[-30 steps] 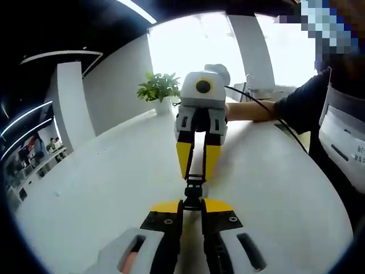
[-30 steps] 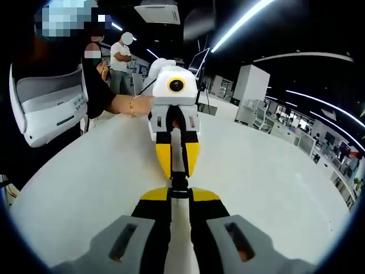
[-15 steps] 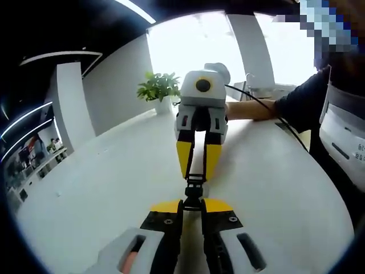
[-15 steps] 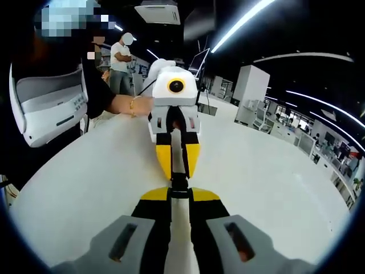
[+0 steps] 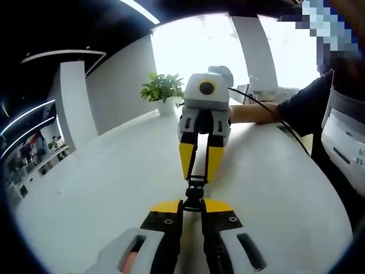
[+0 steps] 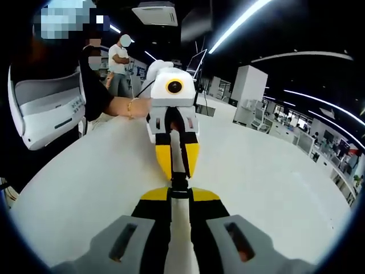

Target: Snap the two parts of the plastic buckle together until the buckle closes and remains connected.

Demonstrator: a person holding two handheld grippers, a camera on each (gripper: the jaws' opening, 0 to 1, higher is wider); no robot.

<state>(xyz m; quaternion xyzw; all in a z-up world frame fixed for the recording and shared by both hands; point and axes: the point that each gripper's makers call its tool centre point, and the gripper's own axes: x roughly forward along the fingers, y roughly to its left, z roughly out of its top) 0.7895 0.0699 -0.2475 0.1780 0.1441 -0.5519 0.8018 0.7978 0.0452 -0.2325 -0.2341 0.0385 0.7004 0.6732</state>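
In the left gripper view, the left gripper (image 5: 192,206) has its jaws squeezed tight on one end of the black buckle (image 5: 194,191). The right gripper (image 5: 199,171) comes from the far side and pinches the other end, above the white table (image 5: 102,188). I think the best way is to push both ends straight at each other, not twisted. A green plant (image 5: 163,87) stands far back, well out of the way. In the right gripper view, the right gripper (image 6: 171,197) is closed on the buckle (image 6: 179,184), with the left gripper (image 6: 177,164) facing it. A person's hand (image 6: 134,106) is behind.
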